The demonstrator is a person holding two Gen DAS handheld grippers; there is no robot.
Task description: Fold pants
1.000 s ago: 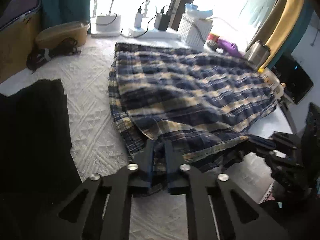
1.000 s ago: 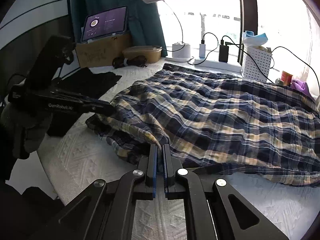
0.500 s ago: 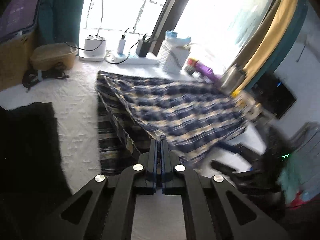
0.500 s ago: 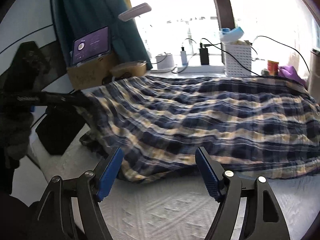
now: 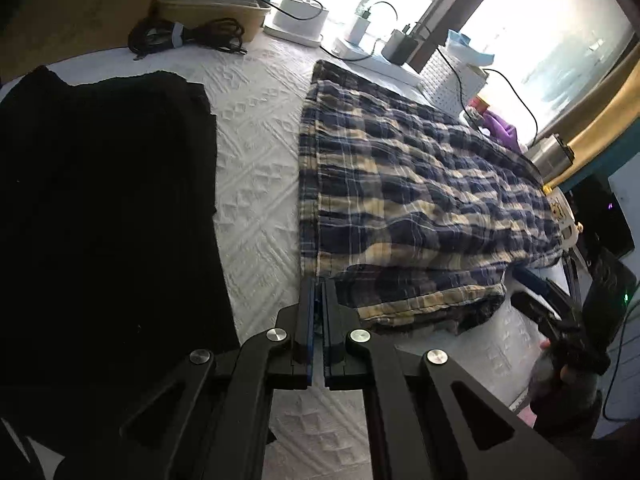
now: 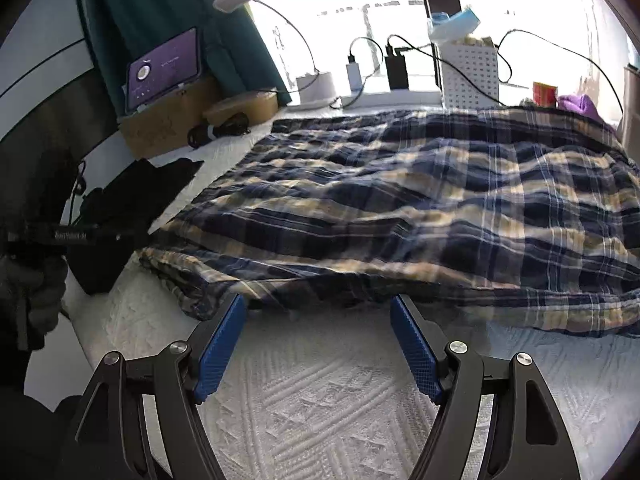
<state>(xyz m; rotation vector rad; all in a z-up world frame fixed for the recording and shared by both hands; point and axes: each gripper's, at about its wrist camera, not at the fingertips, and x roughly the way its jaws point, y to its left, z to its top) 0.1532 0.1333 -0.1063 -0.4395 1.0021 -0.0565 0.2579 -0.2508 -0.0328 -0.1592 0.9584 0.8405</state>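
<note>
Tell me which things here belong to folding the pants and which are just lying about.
Part of the job:
plaid pants
left hand-held gripper, shut on the pants' corner
right hand-held gripper, open at the near edge

Just lying about:
black garment
coiled cable
tablet
white perforated basket
purple cloth

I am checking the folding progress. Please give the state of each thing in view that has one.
Plaid pants: folded over, lying flat on the white cover.
Left hand-held gripper: shut on the pants' near corner.
Right hand-held gripper: open, holding nothing, at the pants' edge.
Black garment: lying flat, untouched.
Tablet: screen lit.
</note>
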